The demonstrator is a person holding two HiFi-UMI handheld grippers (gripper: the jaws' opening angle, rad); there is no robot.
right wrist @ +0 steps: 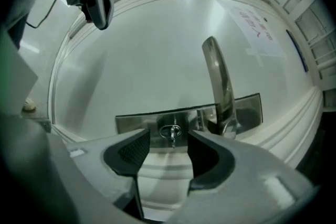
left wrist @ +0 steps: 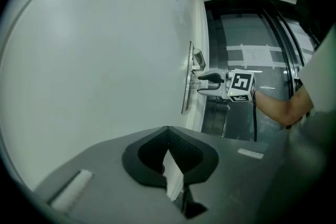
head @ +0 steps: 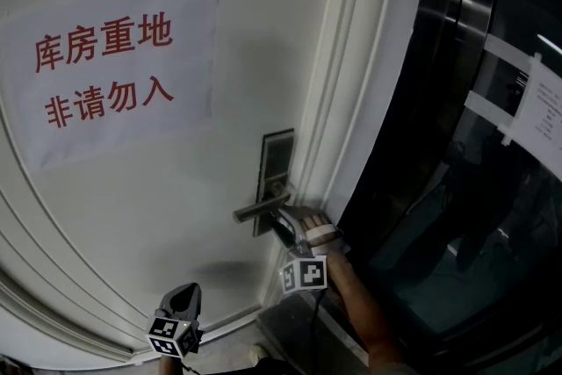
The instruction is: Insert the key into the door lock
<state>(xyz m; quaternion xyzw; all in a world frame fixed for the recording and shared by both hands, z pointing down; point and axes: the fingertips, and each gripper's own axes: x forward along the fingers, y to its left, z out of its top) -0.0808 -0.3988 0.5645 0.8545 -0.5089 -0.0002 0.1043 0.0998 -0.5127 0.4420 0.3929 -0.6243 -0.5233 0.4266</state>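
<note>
In the lower centre of the right gripper view, the key (right wrist: pixel 171 134) sat in the door lock (right wrist: pixel 137 123) between the right gripper's (right wrist: pixel 169 143) parted jaws, untouched, while the left gripper (left wrist: pixel 168 132) was closed, empty.

The head camera looked steeply down the white panelled door (head: pixel 176 215), seeing the grey metal lock plate (head: pixel 277 154) from a little way off. The camera on the right gripper (head: pixel 283 222) sat close up to that plate, facing it squarely. The camera on the left gripper (head: pixel 184 292) hung further off, looking along the door towards the same plate. Each gripper view caught the other gripper.
</note>
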